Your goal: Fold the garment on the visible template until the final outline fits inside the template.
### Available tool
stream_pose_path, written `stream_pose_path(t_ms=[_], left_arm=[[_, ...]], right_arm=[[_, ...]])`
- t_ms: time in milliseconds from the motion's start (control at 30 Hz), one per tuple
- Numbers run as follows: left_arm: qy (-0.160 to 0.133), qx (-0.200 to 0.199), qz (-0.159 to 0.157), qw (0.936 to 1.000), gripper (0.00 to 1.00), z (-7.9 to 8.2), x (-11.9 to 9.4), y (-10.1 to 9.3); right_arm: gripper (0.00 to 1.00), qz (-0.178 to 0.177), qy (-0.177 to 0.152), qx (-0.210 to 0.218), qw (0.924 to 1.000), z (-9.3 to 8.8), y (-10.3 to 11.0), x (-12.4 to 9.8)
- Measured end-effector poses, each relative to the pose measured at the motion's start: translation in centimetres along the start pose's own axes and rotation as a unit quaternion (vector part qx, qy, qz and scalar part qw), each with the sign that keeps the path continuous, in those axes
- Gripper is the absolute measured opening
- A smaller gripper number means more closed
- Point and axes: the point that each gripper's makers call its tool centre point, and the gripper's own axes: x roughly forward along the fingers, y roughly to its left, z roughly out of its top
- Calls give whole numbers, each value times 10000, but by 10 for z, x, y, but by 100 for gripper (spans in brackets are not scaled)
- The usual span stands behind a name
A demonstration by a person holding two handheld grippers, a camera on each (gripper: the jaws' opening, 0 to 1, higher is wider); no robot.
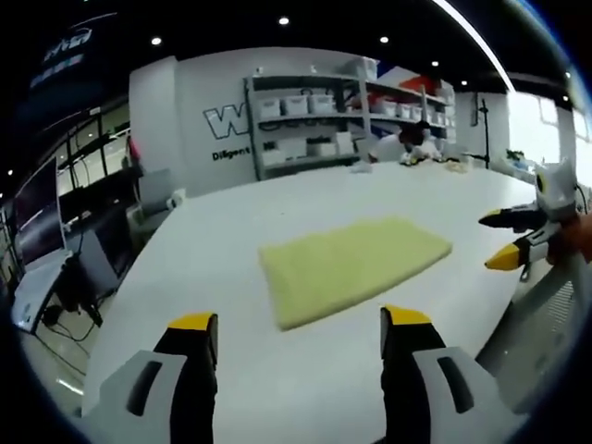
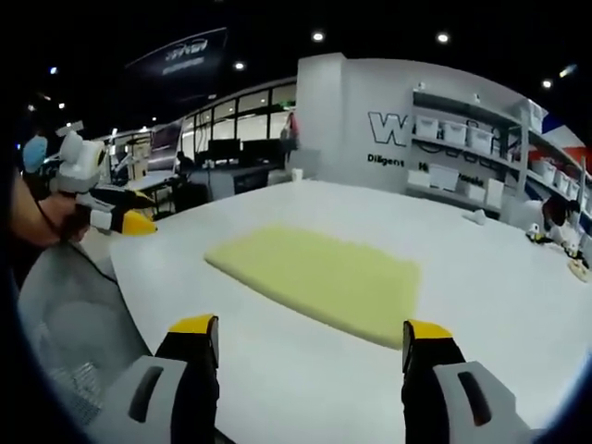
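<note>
**Garment flat on surface, both tongs spread and clear of it**

Garment (image 1: 353, 268): pale yellow, fleecy-looking cloth, lying flat as a rough rectangle on the white surface (image 1: 231, 250), about mid-width, beyond both tongs. No template outline can be made out under or around it.

Left tongs (image 1: 301, 324): jaws spread, nothing between them, held short of the near edge of the cloth. In the right gripper view they show at far left, off the surface edge, gripped by a hand (image 2: 37, 217).

Right tongs (image 2: 301, 328): jaws spread, empty, also short of the near edge. In the left gripper view they show at far right, beside the surface edge.

Handling (judgement): cloth looks soft, light and limp, with some nap; it should drape and sag when lifted, not hold shape. Not fragile. May drag or bunch on the smooth surface. Best hold: pinch two corners of one short edge, one per tongs, and carry that edge over together.

Background: shelving (image 1: 314, 120) with bins at far wall.
</note>
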Motion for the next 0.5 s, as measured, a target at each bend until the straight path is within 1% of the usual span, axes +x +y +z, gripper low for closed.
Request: stream_pose_path(t_ms=[133, 267, 500], left_arm=[[66, -78, 47, 9999, 69, -4, 0, 4], [149, -36, 5, 9999, 68, -8, 2, 1], [169, -10, -13, 9999, 67, -9, 2, 1]], right_arm=[[80, 37, 33, -51, 10000, -1, 3, 2], [80, 45, 61, -53, 10000, -2, 4, 3], [80, 67, 86, -52, 9999, -3, 5, 3]])
